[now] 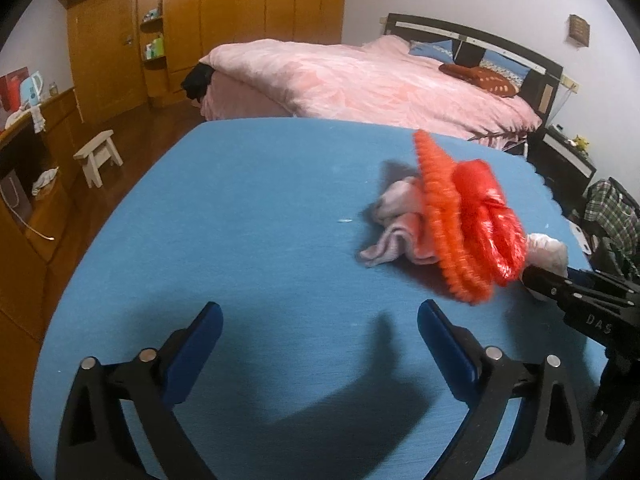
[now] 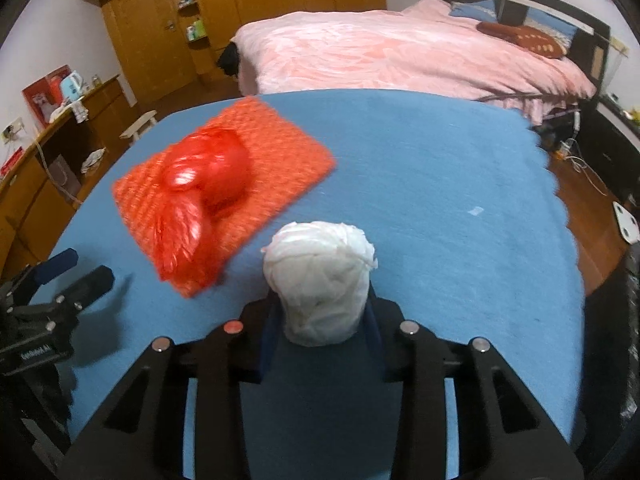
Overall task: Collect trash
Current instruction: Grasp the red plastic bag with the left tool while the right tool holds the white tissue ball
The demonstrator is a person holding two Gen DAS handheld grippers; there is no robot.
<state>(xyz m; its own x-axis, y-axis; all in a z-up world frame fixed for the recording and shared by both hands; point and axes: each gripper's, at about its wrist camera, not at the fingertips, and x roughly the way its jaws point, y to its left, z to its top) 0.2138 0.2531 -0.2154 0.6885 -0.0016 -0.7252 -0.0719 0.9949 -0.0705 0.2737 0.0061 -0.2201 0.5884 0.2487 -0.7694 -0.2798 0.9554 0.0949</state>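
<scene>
My right gripper is shut on a crumpled white wad just above the blue table cover. Left of the wad lies an orange mesh sheet with a red plastic bag on it, both blurred. In the left wrist view the orange sheet and the red bag stand tilted up beside the right gripper and the white wad. A pink-white cloth lies behind them. My left gripper is open over bare cover.
A small white scrap lies on the cover to the right. Beyond the table stands a bed with a pink quilt. A white stool, a wooden desk and wardrobes are at the left.
</scene>
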